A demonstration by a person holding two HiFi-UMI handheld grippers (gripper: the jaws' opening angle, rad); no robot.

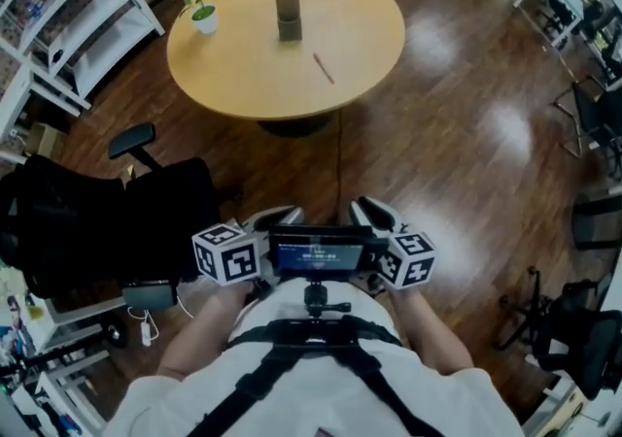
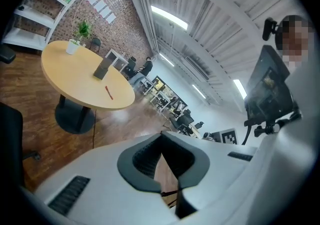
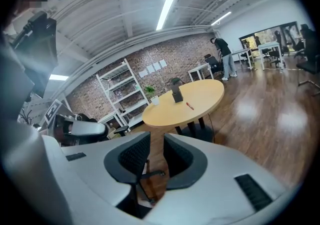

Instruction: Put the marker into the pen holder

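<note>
The right hand-held gripper (image 3: pixel 156 141) has its jaws partly apart, with a plain gap between the pads and only floor showing through it. The left hand-held gripper (image 2: pixel 161 141) has its pads meeting at the tips, and it grips nothing. Both are held close in at the person's chest, side by side, well apart from the table (image 1: pixel 243 85) ahead.

Across a stretch of bare wooden floor stands the round table, and on it lies the red marker (image 1: pixel 323 68), flat on the top towards the near edge. It sits almost straight ahead, on the line between the two hand-held grippers, so neither is clearly the nearer. The right one, already parted, looks the readier for the pick.

The marker's long axis runs on a slant: its far end leans to the left and its near end to the right. Jaws coming straight forward would have to turn to close across it.

The dark pen holder (image 1: pixel 288 17) stands upright near the marker, beyond it and a little left. A small potted plant (image 1: pixel 199 3) sits at the far left rim.
</note>
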